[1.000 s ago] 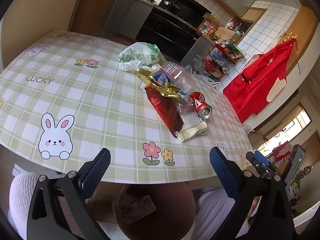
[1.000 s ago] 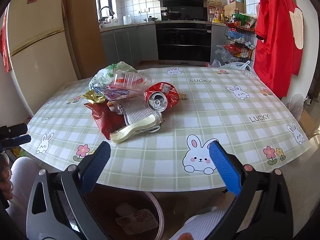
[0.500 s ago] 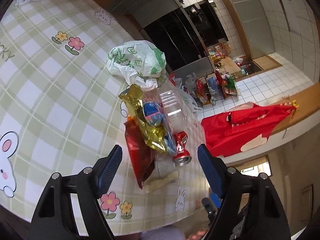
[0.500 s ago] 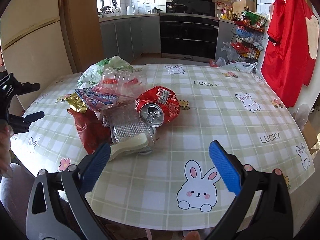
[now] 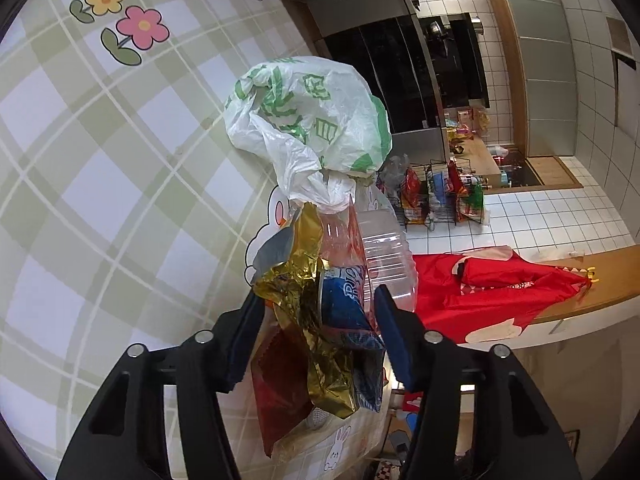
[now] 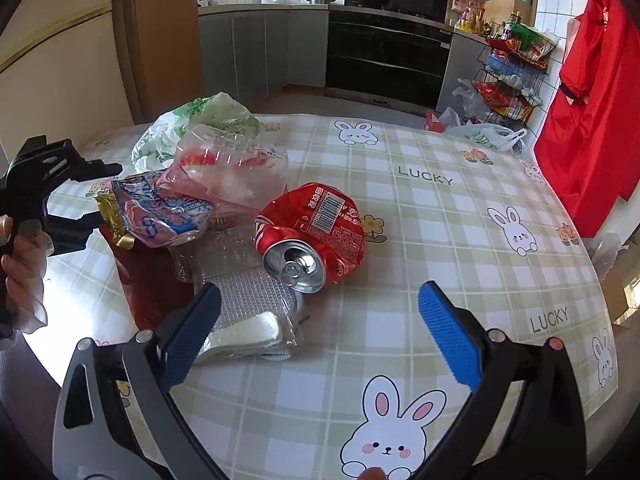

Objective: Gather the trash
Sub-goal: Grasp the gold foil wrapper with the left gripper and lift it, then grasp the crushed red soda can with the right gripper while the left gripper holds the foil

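Observation:
A pile of trash lies on the checked table (image 6: 420, 216). My left gripper (image 5: 320, 312) has its jaws around a gold and blue snack wrapper (image 5: 332, 320), pads close on both sides; the wrapper also shows in the right wrist view (image 6: 160, 212). Under it lies a dark red wrapper (image 5: 280, 392). Behind are a clear plastic container (image 6: 232, 164) and a white-green plastic bag (image 5: 308, 120). A crushed red can (image 6: 316, 232) and a clear blister pack with a white piece (image 6: 244, 320) lie near my right gripper (image 6: 320, 336), which is open and empty above the table.
A red cloth (image 6: 592, 112) hangs at the right. A wire rack with snacks (image 6: 508, 72) and bags stands on the floor beyond the table. Kitchen cabinets and an oven (image 6: 388, 52) are at the back. The table's right half holds nothing.
My left gripper has moved forward over the pile and narrowed around the gold and blue wrapper. My right gripper has moved closer to the can and blister pack, still open.

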